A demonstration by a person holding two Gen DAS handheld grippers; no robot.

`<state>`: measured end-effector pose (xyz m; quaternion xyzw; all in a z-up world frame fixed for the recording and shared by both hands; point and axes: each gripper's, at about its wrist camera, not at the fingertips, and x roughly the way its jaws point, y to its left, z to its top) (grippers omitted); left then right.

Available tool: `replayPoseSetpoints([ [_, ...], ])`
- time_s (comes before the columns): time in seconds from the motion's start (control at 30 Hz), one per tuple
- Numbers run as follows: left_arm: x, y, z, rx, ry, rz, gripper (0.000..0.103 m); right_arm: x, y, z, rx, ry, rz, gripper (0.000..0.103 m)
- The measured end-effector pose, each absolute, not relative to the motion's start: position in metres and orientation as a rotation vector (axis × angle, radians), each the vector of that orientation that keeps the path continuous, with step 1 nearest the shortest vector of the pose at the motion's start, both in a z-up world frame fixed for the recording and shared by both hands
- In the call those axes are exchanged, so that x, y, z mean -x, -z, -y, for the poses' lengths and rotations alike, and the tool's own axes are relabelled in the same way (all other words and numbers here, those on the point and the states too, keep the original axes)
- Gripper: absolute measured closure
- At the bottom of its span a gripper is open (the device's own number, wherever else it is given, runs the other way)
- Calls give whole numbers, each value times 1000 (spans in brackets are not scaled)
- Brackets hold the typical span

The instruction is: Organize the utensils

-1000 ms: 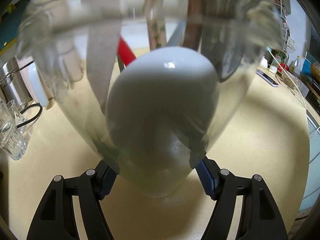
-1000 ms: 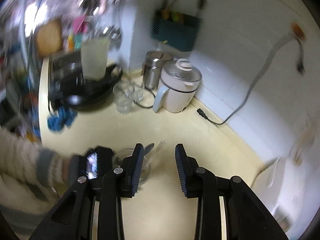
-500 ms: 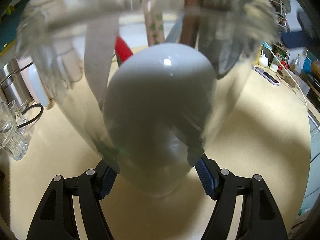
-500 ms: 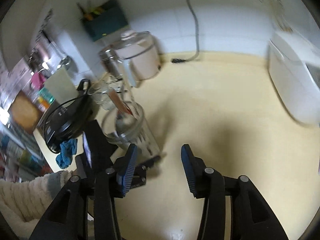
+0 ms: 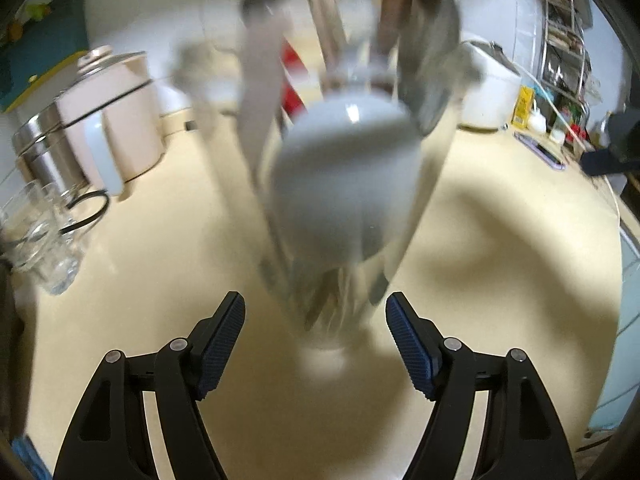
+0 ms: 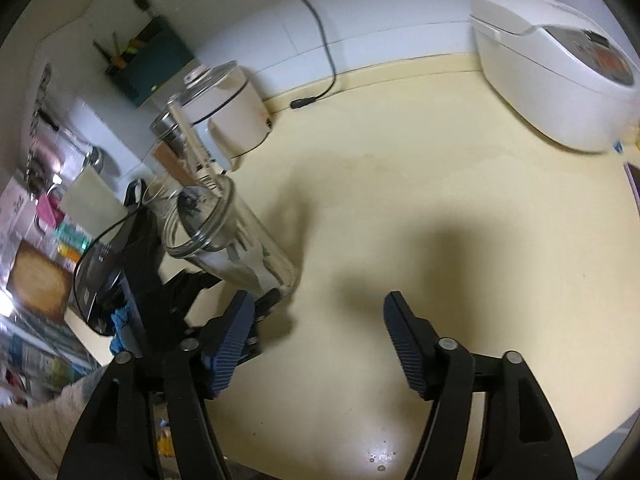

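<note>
On my left wrist view, the glass jar stands on the cream surface just ahead of the left gripper. Its fingers are opening, and their blue pads sit clear of the glass on both sides, so nothing is clamped. Inside the jar I see a white spoon with its bowl facing me, a grey flat handle, a metal spoon, a wooden stick and something red; the picture is blurred, so I cannot tell more.

On my right wrist view, the right gripper hangs over bare surface, its fingers opening with nothing between them. The jar is to its left, utensil handles poking above the rim. A white kettle and a rice cooker stand by the wall.
</note>
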<state>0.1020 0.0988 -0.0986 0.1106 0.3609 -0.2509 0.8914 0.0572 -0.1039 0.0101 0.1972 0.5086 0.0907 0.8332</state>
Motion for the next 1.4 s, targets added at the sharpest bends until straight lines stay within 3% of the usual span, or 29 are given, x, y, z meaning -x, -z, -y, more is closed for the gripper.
replayPoseSetpoints([
  [0.07,-94,88,-106,-215,501,-742,24,-56,-7,109,-464,-196,-1081,18],
  [0.3,-61,35,-107,-182,357,-772,22,-55,-2,110,-493,-281,-1086,17],
  [0.63,-16,-29,-74,-118,134,-762,22,-45,-26,97,-205,-345,-1064,17],
  [0.87,1,-31,-56,-29,47,-885,22,-35,-38,107,-87,-304,-1027,17],
  [1.4,19,-23,-19,-54,2,-885,22,-15,-30,138,-61,-277,-1056,17],
])
